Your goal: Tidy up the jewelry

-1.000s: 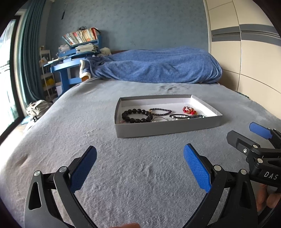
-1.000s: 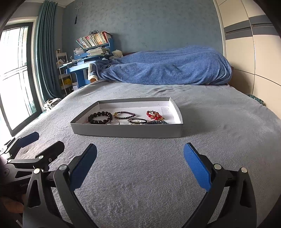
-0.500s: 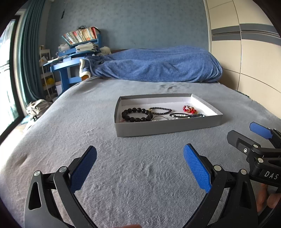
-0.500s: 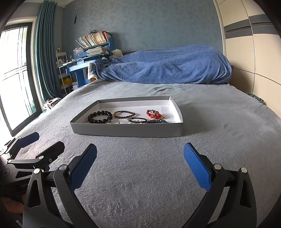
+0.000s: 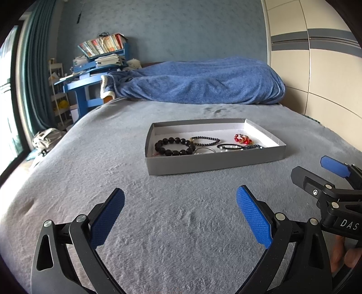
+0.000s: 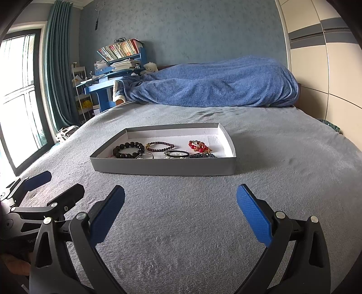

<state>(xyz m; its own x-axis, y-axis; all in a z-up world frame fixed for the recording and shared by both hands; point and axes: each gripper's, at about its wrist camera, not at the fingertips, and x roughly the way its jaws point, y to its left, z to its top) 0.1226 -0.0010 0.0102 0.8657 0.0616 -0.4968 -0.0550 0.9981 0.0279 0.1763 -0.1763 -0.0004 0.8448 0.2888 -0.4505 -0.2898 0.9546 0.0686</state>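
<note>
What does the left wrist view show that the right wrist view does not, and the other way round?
Only the left wrist view shows the bag on the floor clearly, and the right hand-held gripper from the side. Only the right wrist view shows the bright window, the racket on the wall, and the left hand-held gripper from the side. Both show the gray tray of bracelets on the bed and the blue blanket.

Open grey bed (image 6: 181, 226) lies between my left tool (image 5: 180, 213), my right tool (image 6: 180, 213) and the tray (image 6: 163, 168). Its low front wall stands in the way; above, the tray is open.
</note>
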